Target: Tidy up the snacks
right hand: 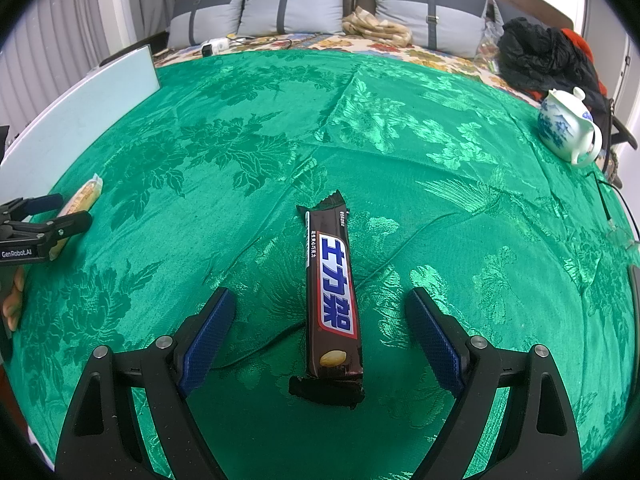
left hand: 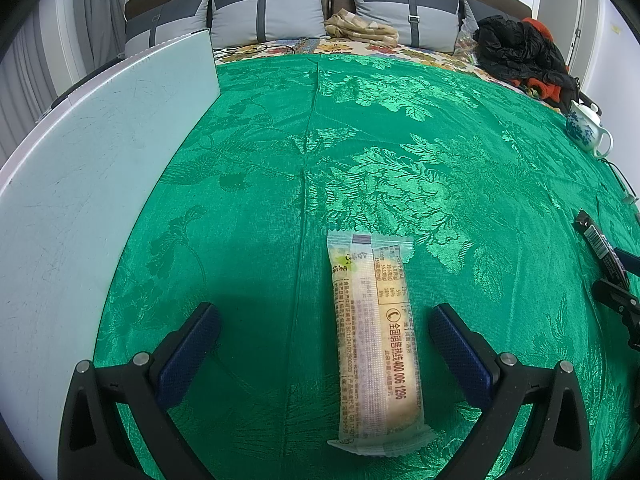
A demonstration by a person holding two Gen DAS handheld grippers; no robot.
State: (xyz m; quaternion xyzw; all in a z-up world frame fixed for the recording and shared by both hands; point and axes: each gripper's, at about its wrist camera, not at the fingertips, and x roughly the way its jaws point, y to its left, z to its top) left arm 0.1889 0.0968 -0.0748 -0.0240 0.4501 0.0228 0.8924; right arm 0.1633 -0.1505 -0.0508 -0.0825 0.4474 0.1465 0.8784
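Left wrist view: the left claw is spread wide and holds nothing. A pale wafer bar in clear wrap lies flat on the green cloth, lengthwise between the fingers but nearer the right one, touching neither. To the left stands a white board, leaning or upright at the cloth's edge; I cannot tell which. At the far right edge the other claw and a dark wrapper's end show. Beyond the cloth are grey cushions and a small teapot.

Right wrist view: the right claw is likewise wide open and empty. A brown chocolate bar lies on the cloth between its fingers, roughly centred, its long axis running away from the camera, its near end just ahead of the finger roots. The left claw appears at the far left, straddling the wafer bar, with part of a hand below it. The teapot sits well apart at the right.

As I judge it, this is the reach-and-grasp step, each claw lined up over its own snack and neither closed. Next, each should lower to the cloth and close across the bar's narrow width; the left one would do well to shift right first so the wafer sits centred. No container for the snacks is plain in either view, so the drop-off place is uncertain.
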